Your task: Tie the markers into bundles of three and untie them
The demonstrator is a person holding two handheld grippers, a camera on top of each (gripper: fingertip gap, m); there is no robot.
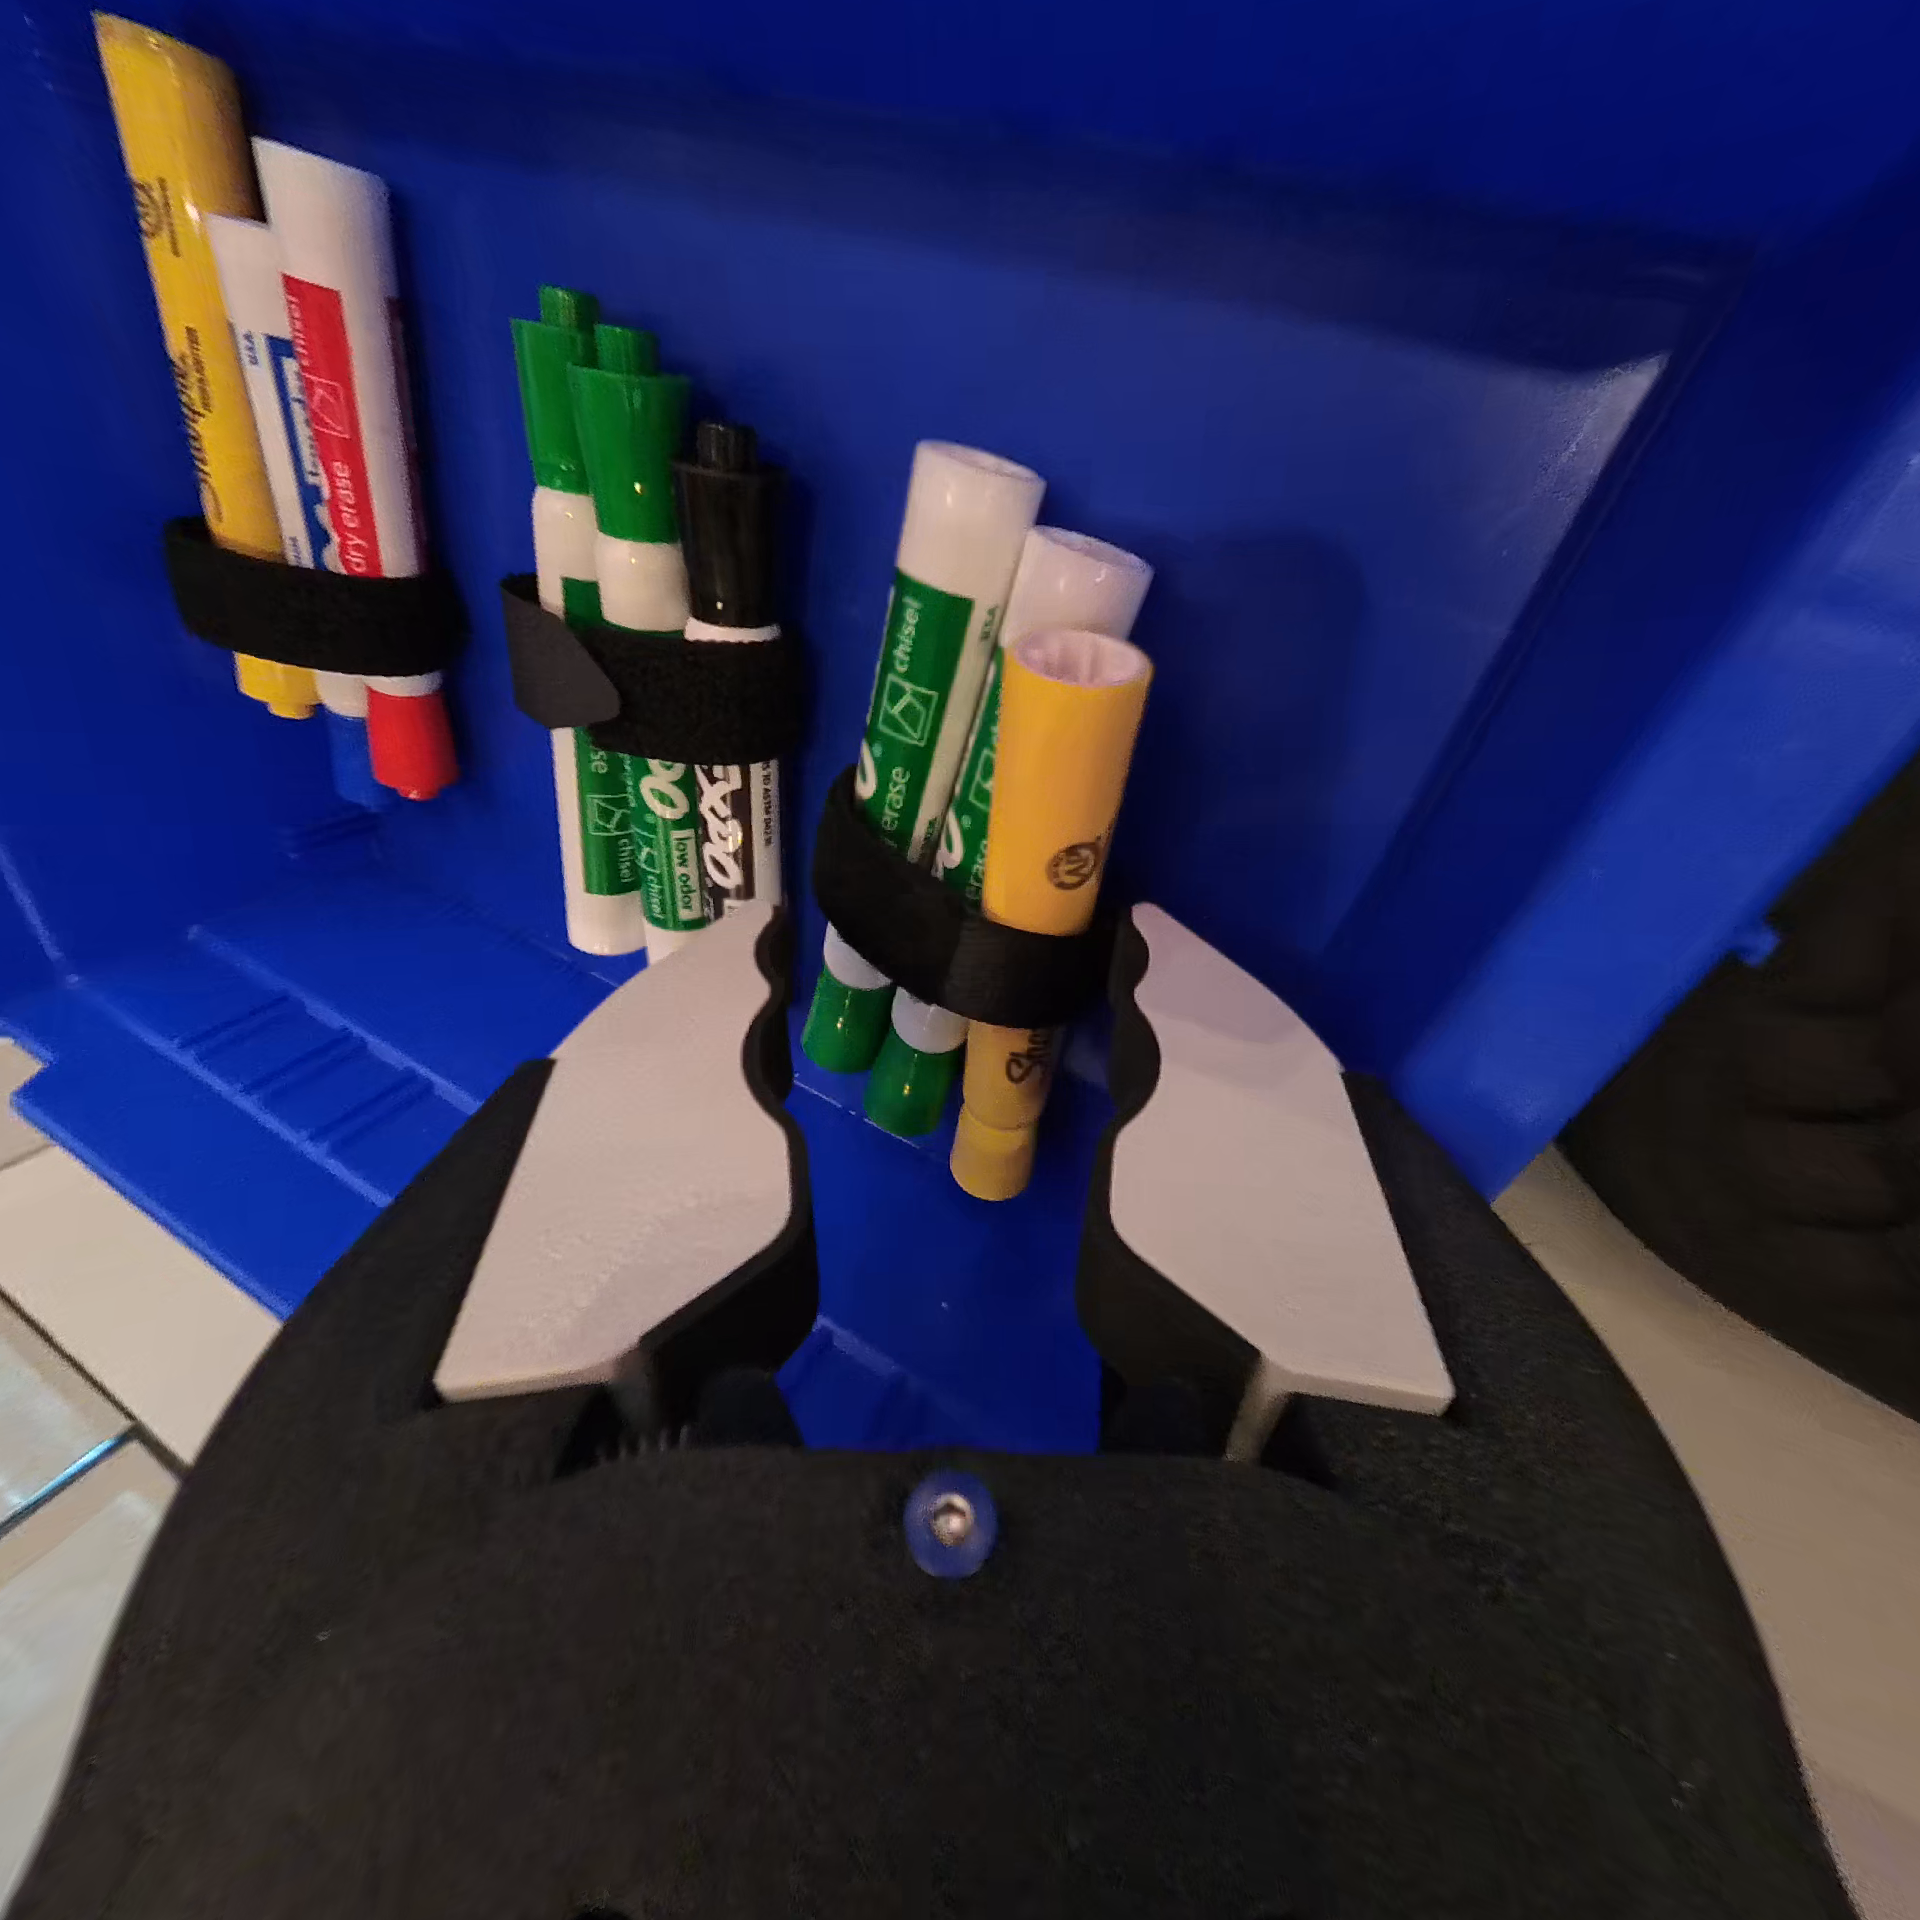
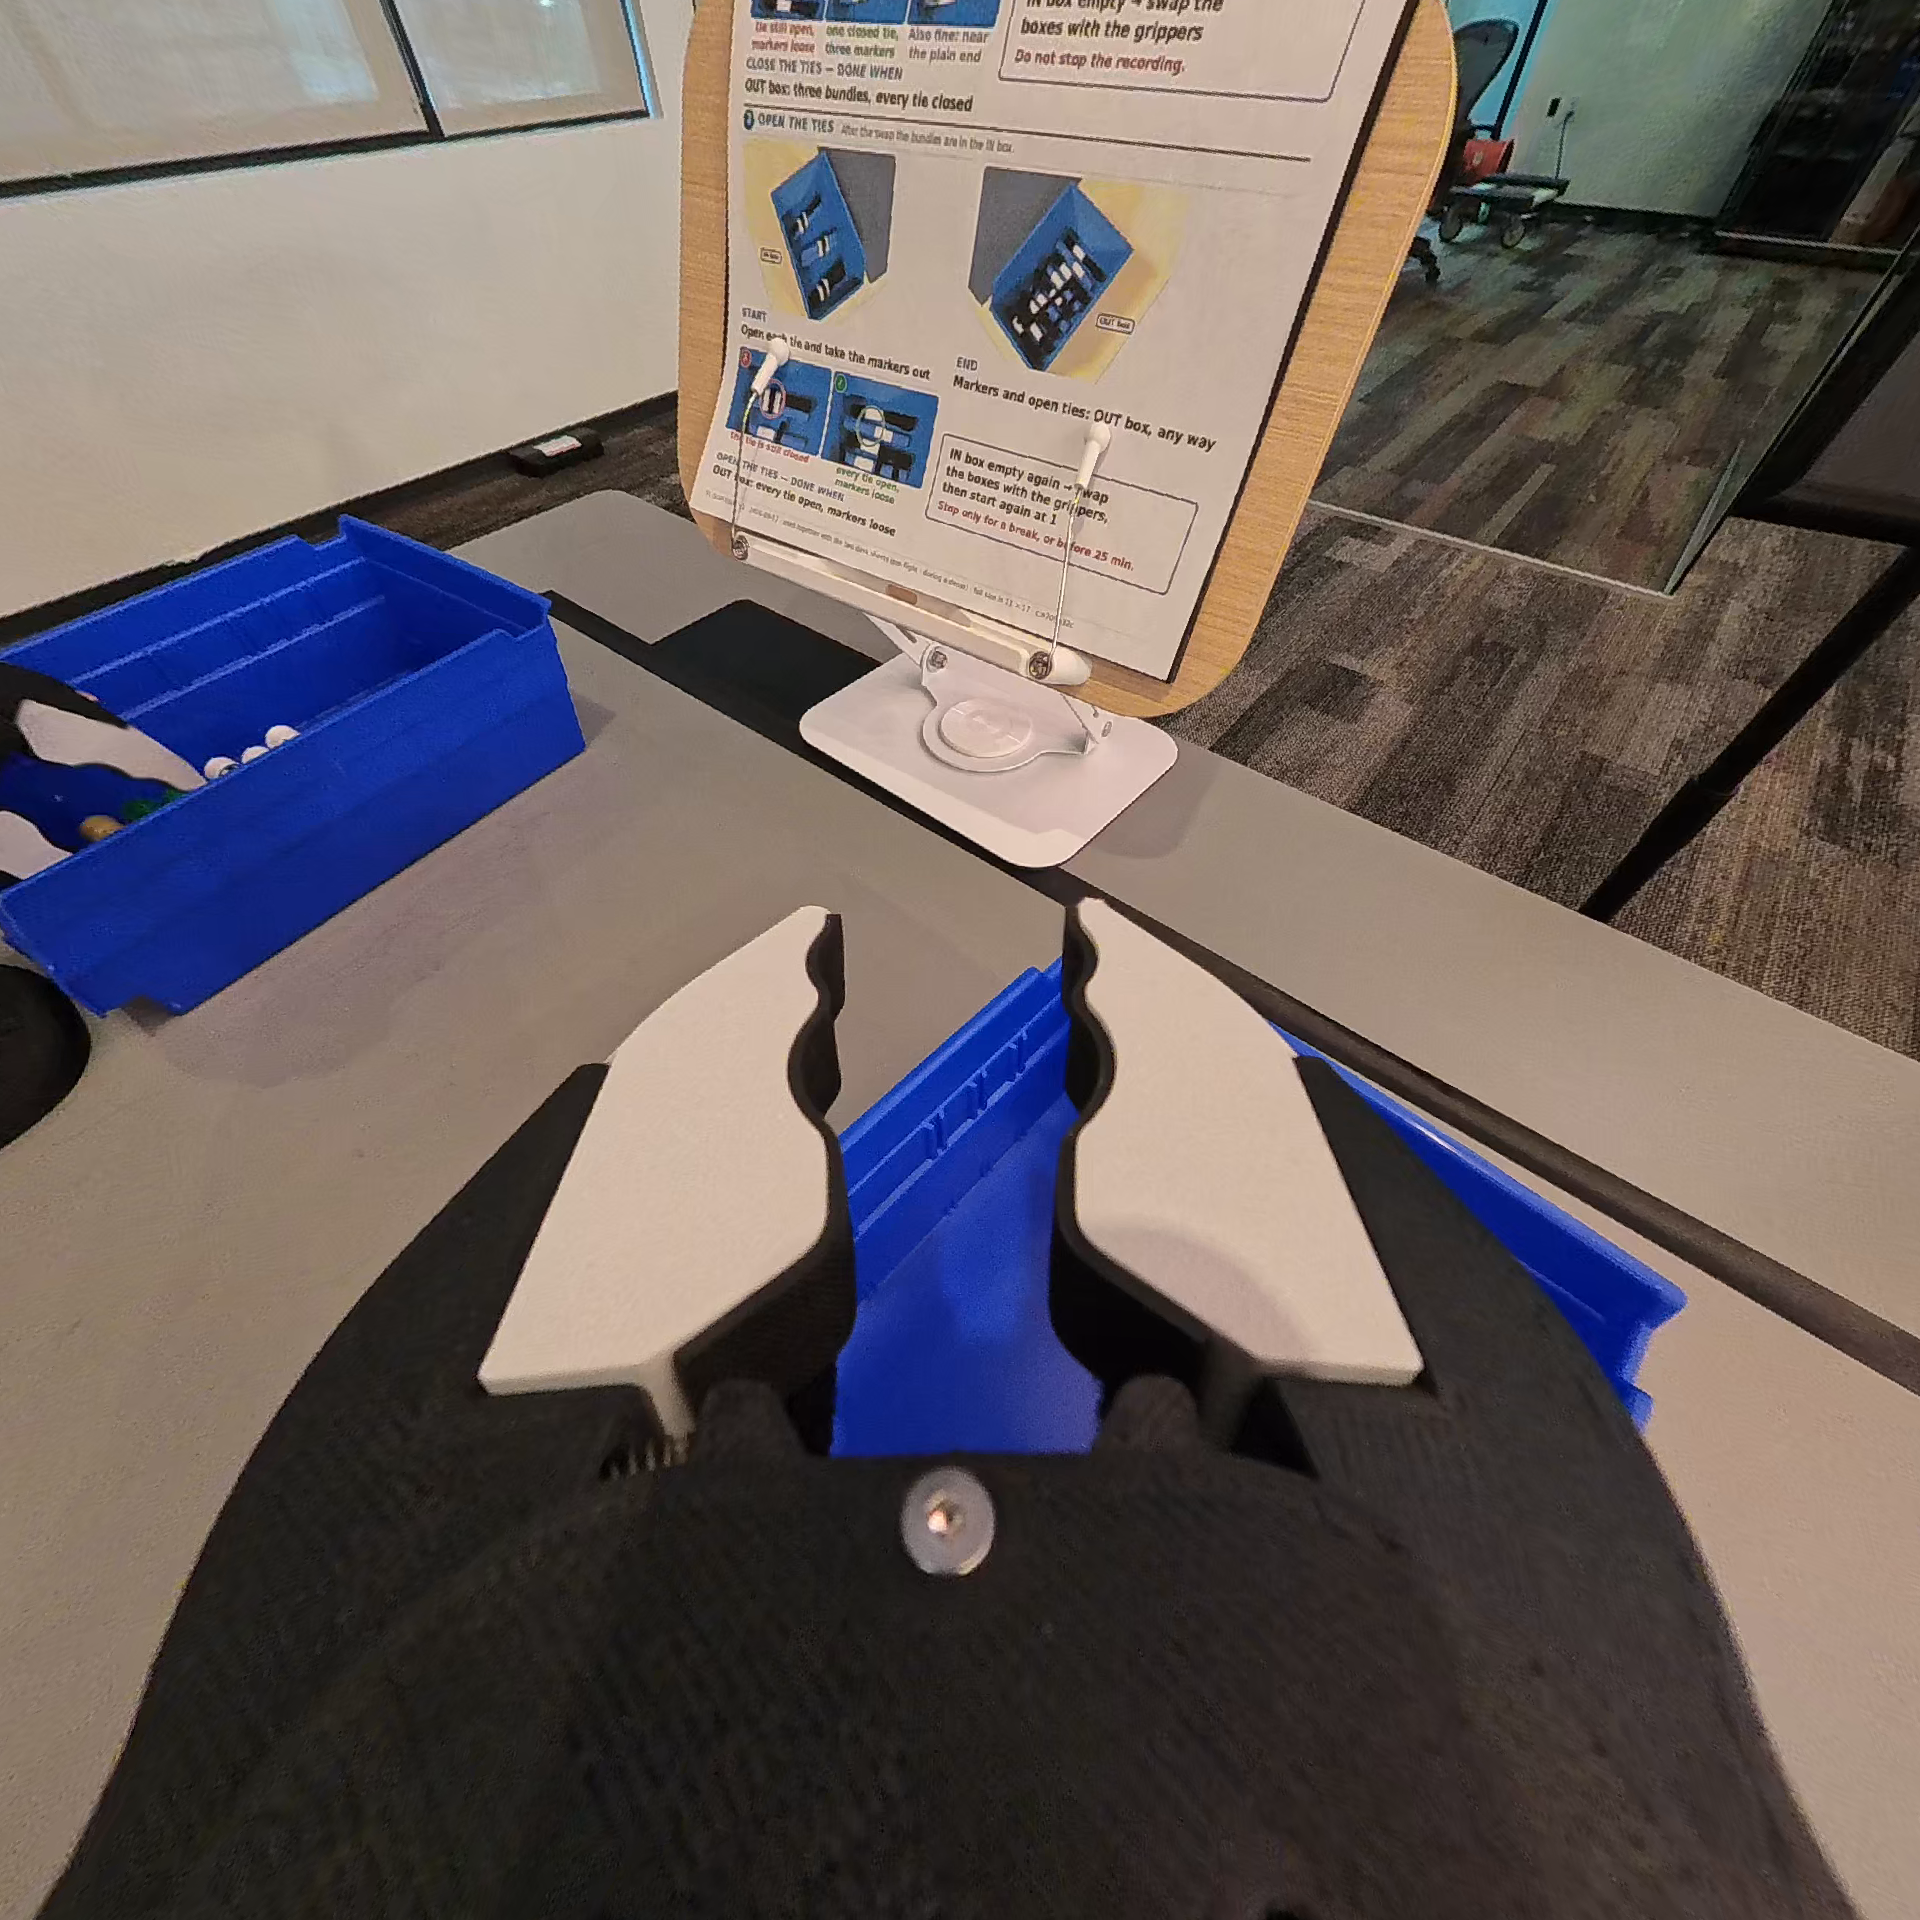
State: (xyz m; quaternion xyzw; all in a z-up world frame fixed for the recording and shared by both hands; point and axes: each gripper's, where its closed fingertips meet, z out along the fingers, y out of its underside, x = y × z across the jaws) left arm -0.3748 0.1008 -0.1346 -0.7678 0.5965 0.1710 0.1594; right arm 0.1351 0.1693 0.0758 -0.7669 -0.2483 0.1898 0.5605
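In the left wrist view three marker bundles lie in a blue bin [image 1: 1247, 416], each wrapped with a black strap. The left bundle [image 1: 301, 468] has a yellow, a blue and a red marker. The middle bundle [image 1: 644, 623] has two green and a black marker. The right bundle [image 1: 977, 727] has two green markers and a yellow one. My left gripper [image 1: 951, 935] is open, its fingers on either side of that bundle at its strap [image 1: 935, 956]. My right gripper [image 2: 945, 935] is open and empty above a second blue bin [image 2: 966, 1247].
The grey table [image 2: 520, 1039] carries the marker bin [image 2: 343, 748] at the left, with the left gripper [image 2: 62, 769] in it. An instruction sheet on a wooden stand [image 2: 1039, 312] stands at the table's far edge. Carpeted floor lies beyond. About 55 cm separates my left fingertips from my right. Between my left fingertips and the middle bundle [image 1: 644, 623] there is roughly 6 cm.
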